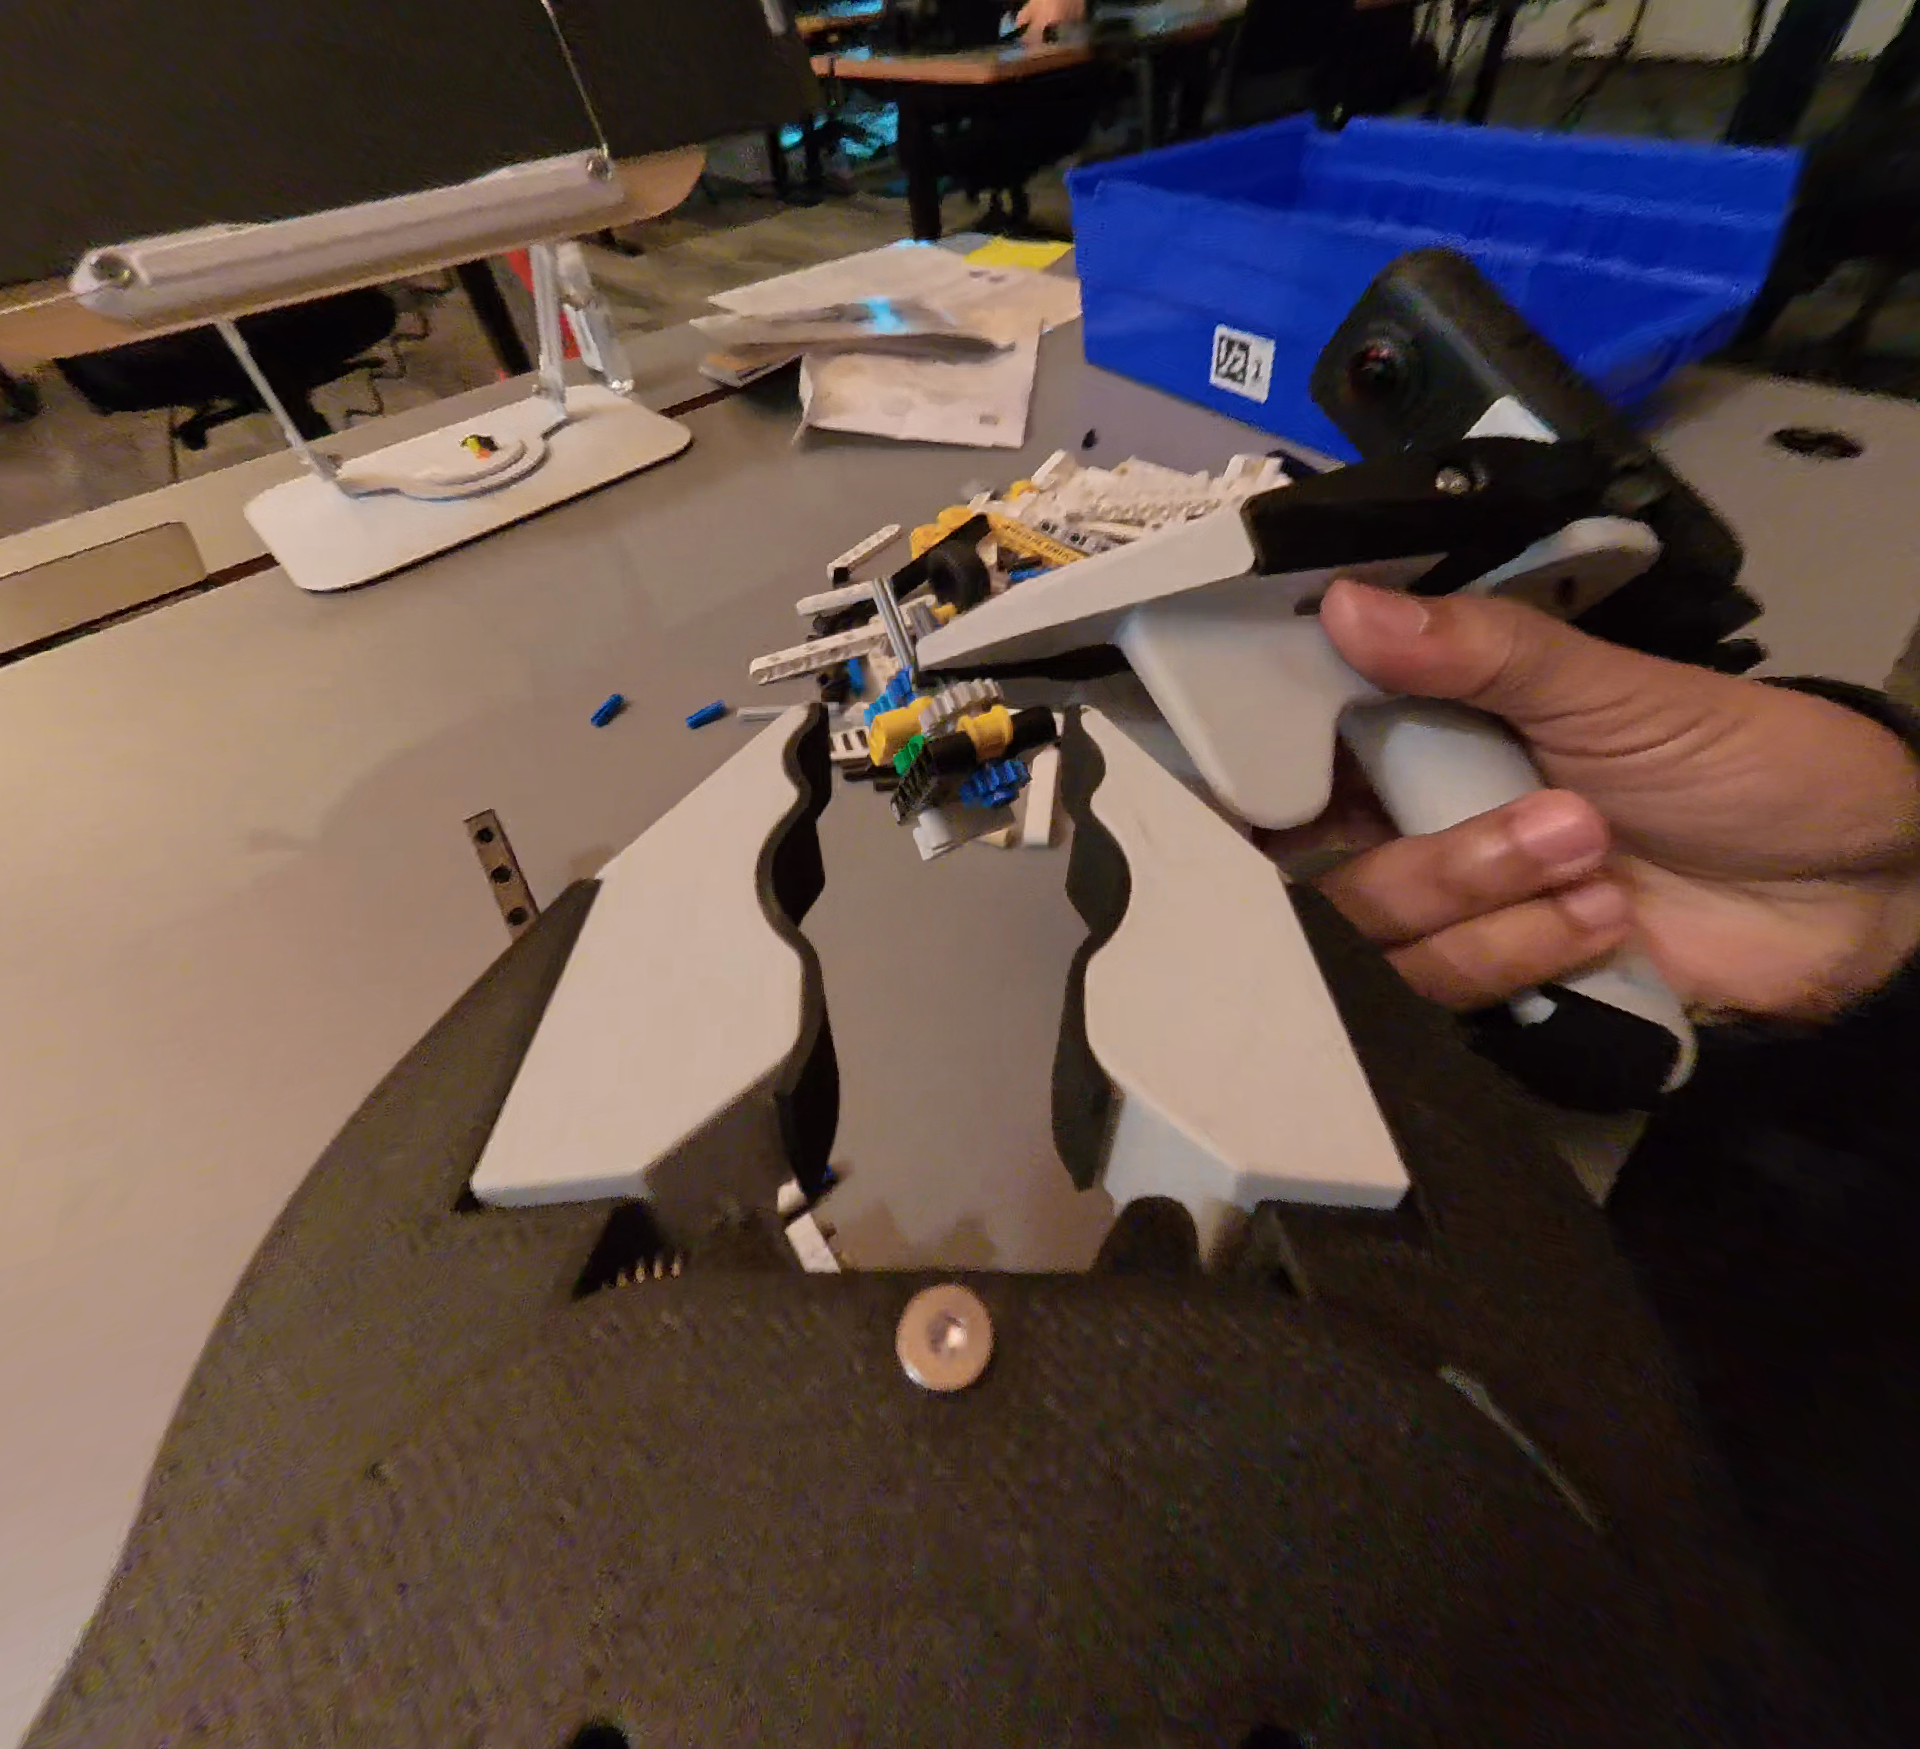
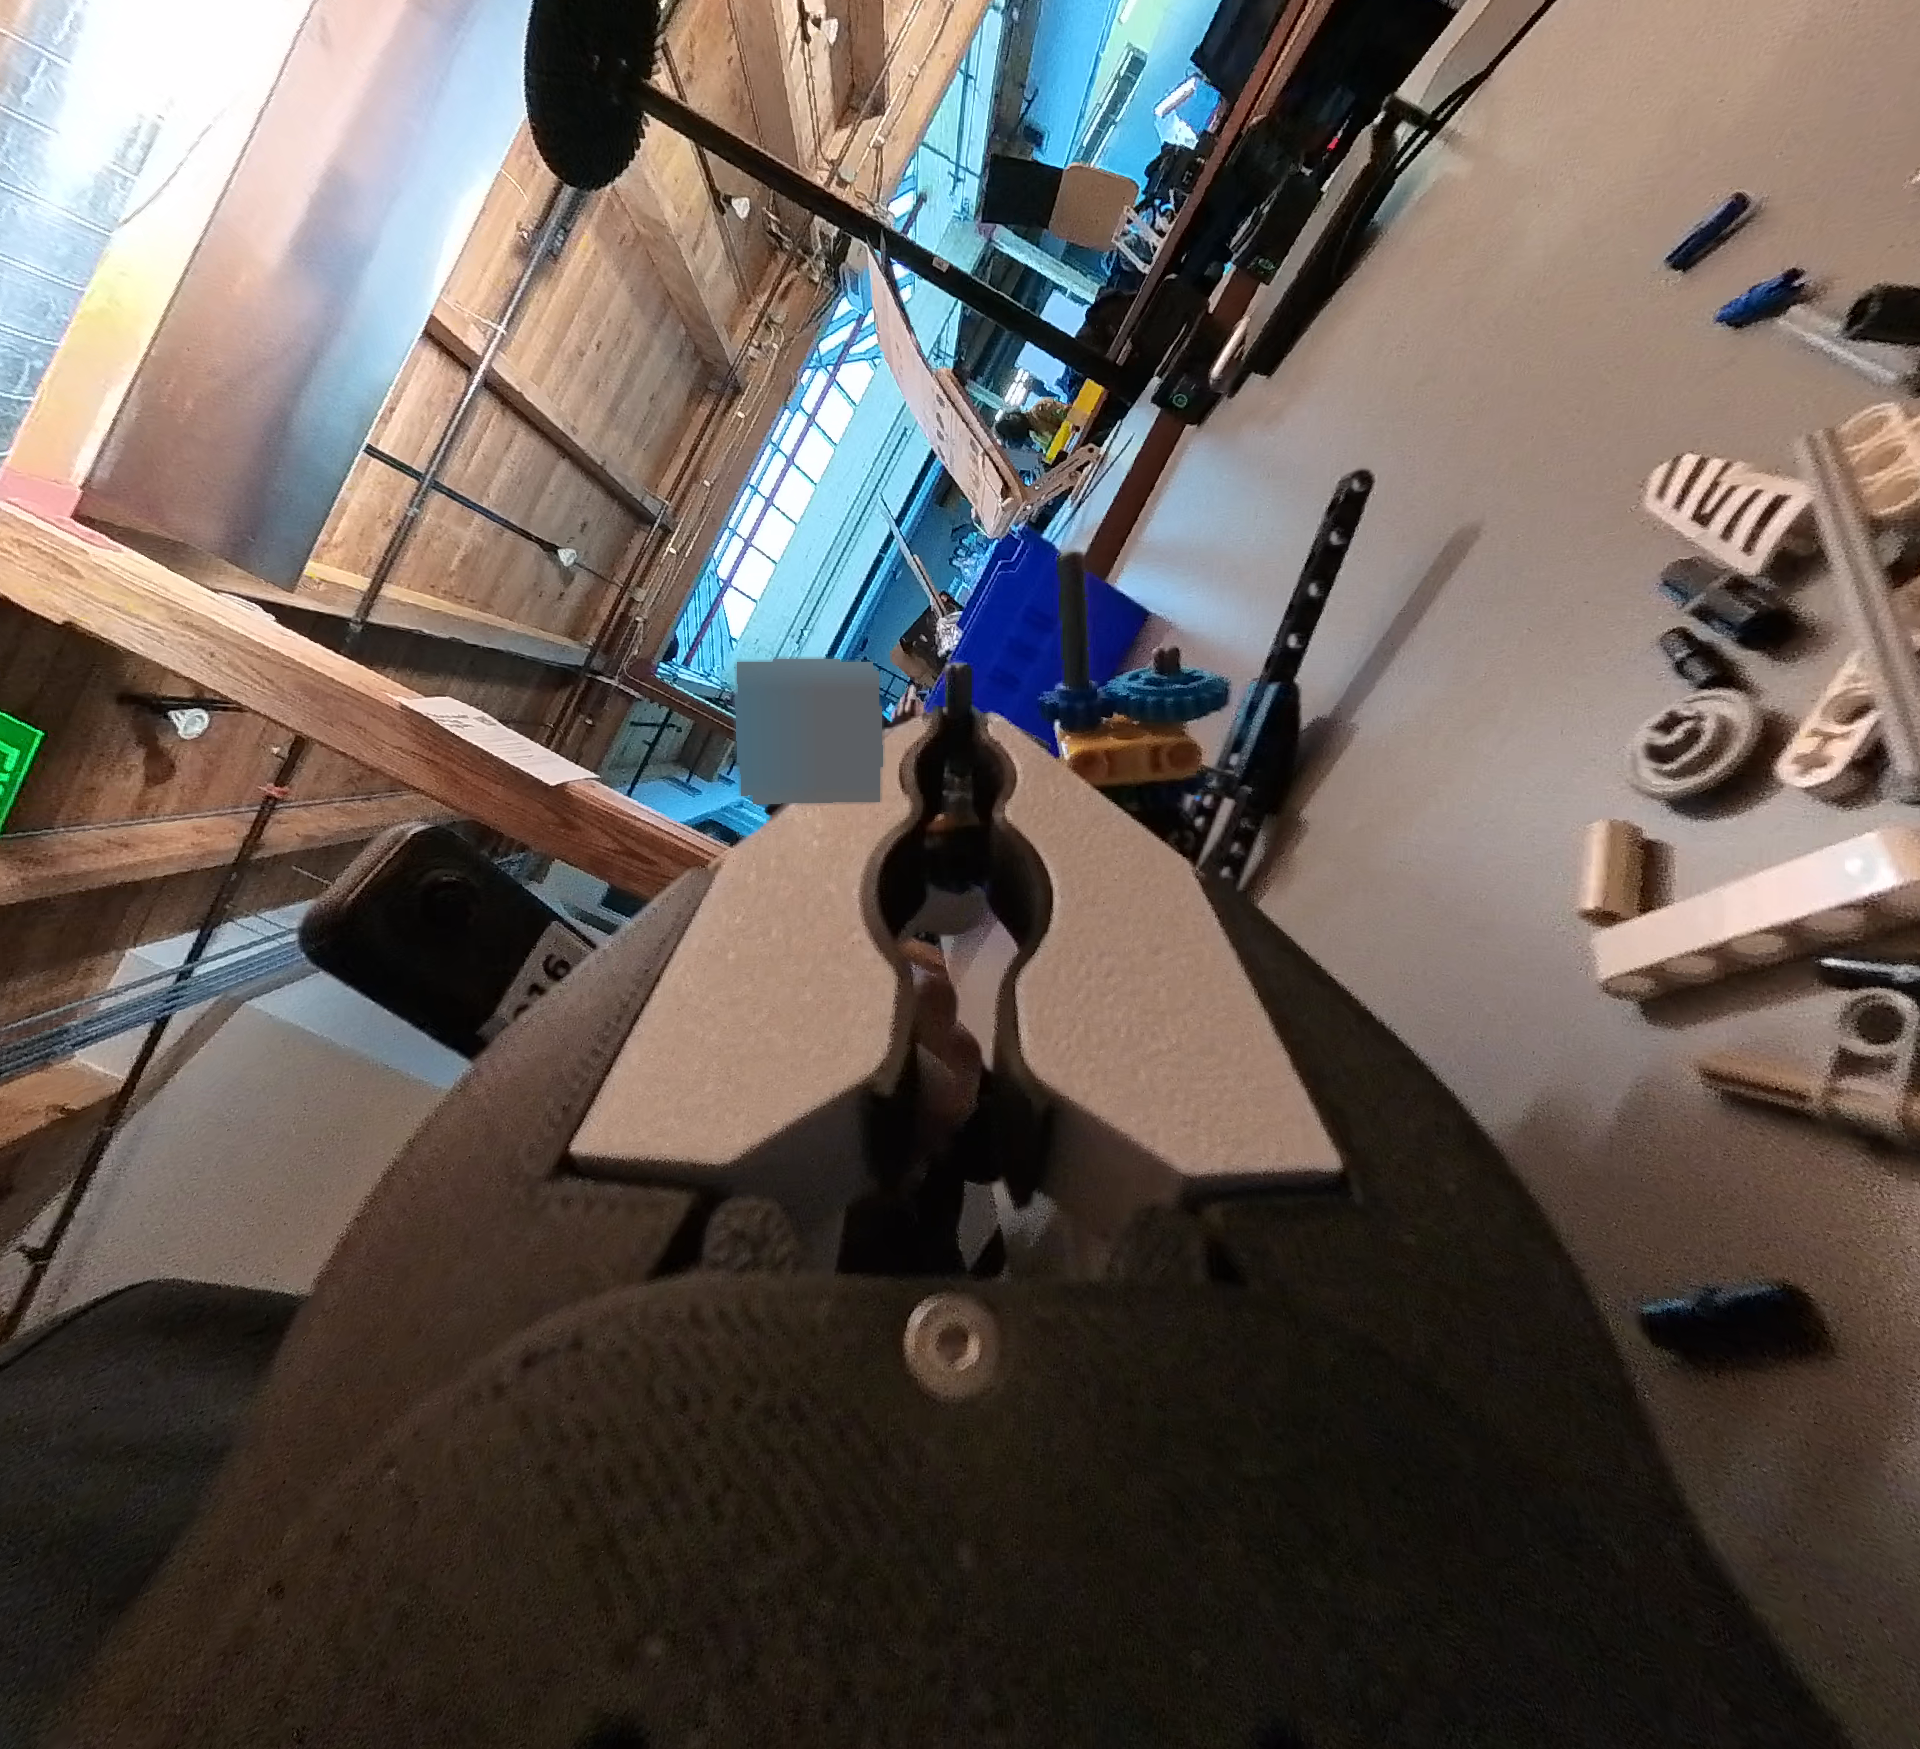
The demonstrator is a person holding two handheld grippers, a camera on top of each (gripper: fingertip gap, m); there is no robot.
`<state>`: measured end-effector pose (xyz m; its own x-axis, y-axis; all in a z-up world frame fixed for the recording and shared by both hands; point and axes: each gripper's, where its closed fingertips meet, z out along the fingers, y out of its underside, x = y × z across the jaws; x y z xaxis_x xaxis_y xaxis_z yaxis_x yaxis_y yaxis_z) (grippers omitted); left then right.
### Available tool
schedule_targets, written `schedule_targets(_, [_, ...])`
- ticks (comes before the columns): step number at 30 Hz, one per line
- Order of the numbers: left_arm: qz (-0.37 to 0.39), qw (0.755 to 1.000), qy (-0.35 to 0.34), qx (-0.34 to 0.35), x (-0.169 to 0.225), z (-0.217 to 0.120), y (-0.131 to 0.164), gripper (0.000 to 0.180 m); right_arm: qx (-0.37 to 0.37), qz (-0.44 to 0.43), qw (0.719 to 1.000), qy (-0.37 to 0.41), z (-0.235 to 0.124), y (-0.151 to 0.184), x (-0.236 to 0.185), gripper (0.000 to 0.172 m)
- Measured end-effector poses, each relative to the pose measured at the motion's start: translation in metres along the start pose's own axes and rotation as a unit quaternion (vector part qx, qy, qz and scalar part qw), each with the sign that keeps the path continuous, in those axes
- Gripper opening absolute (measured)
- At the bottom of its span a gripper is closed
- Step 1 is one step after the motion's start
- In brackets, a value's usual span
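Note:
In the left wrist view my left gripper point(image 1: 945, 728) is open. A small toy assembly point(image 1: 961, 749) of yellow and black pieces with grey, blue and green gears sits between its fingertips, and the left pad point(image 1: 800, 764) stands clear of it. My right gripper point(image 1: 925, 655), held by a hand, comes in from the right just above the assembly and is shut on a thin grey axle point(image 1: 889, 619). In the right wrist view the right gripper point(image 2: 956, 728) is shut with the dark axle point(image 2: 958, 691) poking out past its tips. The assembly point(image 2: 1138, 723) lies just to its right.
A pile of white, yellow and black building pieces point(image 1: 1081, 504) lies behind the grippers on the grey table point(image 1: 312, 816). Two blue pins point(image 1: 608, 710) lie to the left. A blue bin point(image 1: 1455, 245), papers point(image 1: 904, 349) and a white stand point(image 1: 468, 473) are farther back. Only a small space, under 4 cm, lies between the two pairs of fingers.

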<state>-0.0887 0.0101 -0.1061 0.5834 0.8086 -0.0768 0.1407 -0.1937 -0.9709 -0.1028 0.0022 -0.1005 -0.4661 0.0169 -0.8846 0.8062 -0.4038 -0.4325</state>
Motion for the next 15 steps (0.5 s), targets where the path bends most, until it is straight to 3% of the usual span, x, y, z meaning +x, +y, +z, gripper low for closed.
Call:
schedule_targets(5, [0.01,1.0,-0.008,0.001,0.001,0.002,0.003,0.042,0.029,0.07,0.996,-0.053,-0.001,-0.005,-0.013,0.001])
schedule_targets(15, [0.039,0.998,-0.023,0.048,0.005,-0.005,-0.01,0.023,0.043,0.168,0.979,-0.109,-0.002,-0.006,-0.018,0.001])
